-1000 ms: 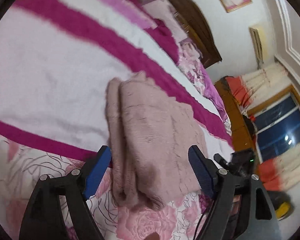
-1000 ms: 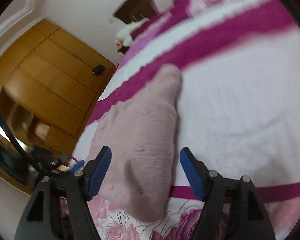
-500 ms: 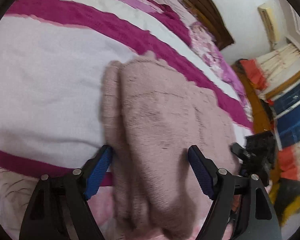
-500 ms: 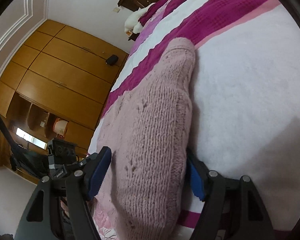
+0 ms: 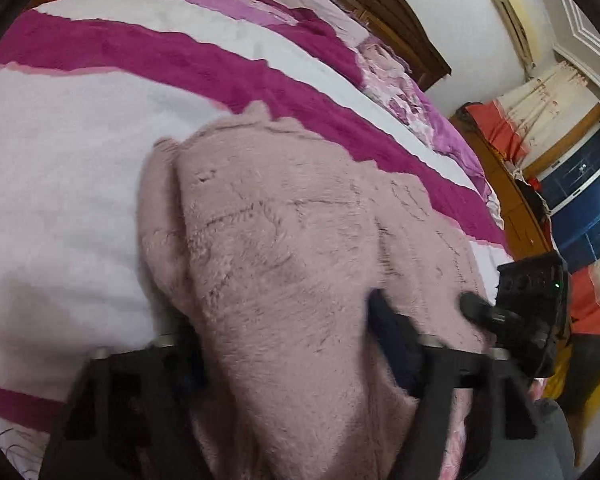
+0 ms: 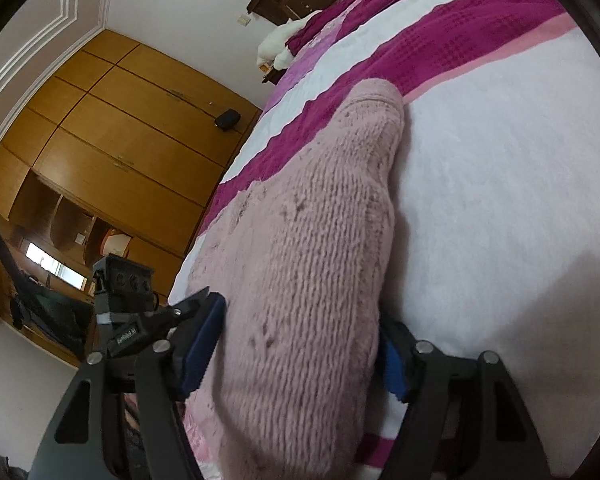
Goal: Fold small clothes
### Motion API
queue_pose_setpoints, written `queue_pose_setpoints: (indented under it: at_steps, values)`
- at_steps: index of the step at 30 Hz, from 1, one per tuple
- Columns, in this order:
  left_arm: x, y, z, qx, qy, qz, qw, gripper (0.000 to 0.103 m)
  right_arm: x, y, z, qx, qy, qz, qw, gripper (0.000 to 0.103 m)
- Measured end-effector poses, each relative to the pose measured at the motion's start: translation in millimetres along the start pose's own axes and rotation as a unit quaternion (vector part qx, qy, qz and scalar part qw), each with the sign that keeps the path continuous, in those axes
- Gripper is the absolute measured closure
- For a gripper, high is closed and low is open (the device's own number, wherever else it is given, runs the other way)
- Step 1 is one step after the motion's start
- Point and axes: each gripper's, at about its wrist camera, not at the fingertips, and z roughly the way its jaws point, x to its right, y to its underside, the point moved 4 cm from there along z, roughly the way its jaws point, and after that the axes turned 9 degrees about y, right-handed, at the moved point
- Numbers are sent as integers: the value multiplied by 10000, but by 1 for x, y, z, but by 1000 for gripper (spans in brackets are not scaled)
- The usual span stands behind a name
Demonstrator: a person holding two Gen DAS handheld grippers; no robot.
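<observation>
- Pink knitted garment (image 5: 284,248) lying folded on the striped bed cover (image 5: 60,152), long axis running away from both cameras toward the magenta band.
- Doubled layers visible along the garment's left edge in the left wrist view; top surface fuzzy, with small dark flecks.
- Left gripper (image 5: 288,344) set astride the near end of the garment, fabric bulging up between the two fingers and hiding most of both blue pads.
- Left fingers spread wide, one on each side of the fabric; contact with the cloth on both sides, yet no squeeze evident; grip not confirmed.
- Right gripper (image 6: 300,344) likewise straddling the near end of the same garment (image 6: 312,264), ribbed knit filling the gap.
- Right fingers spread apart, left blue pad (image 6: 202,344) just beside the fabric edge, right pad (image 6: 394,368) partly tucked under it; not clamped.
- Other gripper's body (image 5: 532,304) seen at the garment's right edge in the left wrist view; matching unit (image 6: 120,296) seen to the left in the right wrist view.
- Surroundings noted: wooden headboard (image 5: 388,12), curtains (image 5: 540,96), dark window (image 5: 580,200), wooden wardrobe (image 6: 112,136), white plush item (image 6: 280,44) on the far part of the bed.
</observation>
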Motion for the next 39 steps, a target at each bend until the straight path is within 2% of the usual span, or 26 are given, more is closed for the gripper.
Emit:
queue_pose_setpoints:
  at_steps: [1,3,7,12,15,18,20,24,26,27,29,32,33,36,39]
  values:
    - [3,-1,-3,57,123,-44,9999,88,-1,-1,0,18,10,9,10000,54]
    - [11,-1,-10,138,187,-32,9997,91,-7,-2,-7,95,8,-29,10000,58]
    - [53,8,-24,189,312,287,9989,92,-25,-1,-44,314,-188,-60,9993,60]
    - [114,30,-37,166,561,580,9966,92,-45,10,-112,354,-53,-275,9990,60]
    - [143,46,-42,78,808,573,9950,92,-47,25,-159,363,135,-344,9987,60]
    - [163,70,-45,-193,1077,434,9930,92,-41,50,-197,227,225,-200,9993,59]
    - [173,90,-47,-272,1087,597,9919,91,-32,72,-213,198,267,-149,9993,58]
    - [166,132,-28,-576,809,688,9927,88,4,121,-207,139,497,31,9987,56]
    - [149,150,-11,-835,500,552,9937,87,29,138,-194,-14,847,218,9962,47]
    - [141,158,-7,-904,366,492,9940,81,38,145,-193,-32,851,339,9958,47]
    - [135,166,-22,-771,550,240,9952,75,47,157,-212,368,369,666,9964,46]
    - [135,178,-56,-519,620,208,9965,61,52,176,-247,786,312,667,9942,42]
    - [133,185,-64,-495,646,131,9966,56,56,187,-256,816,241,790,9932,41]
    - [129,205,-70,-595,726,-47,9956,52,66,206,-262,787,-30,1177,9899,41]
    - [131,222,-66,-557,641,80,9964,51,56,215,-256,710,46,946,9930,41]
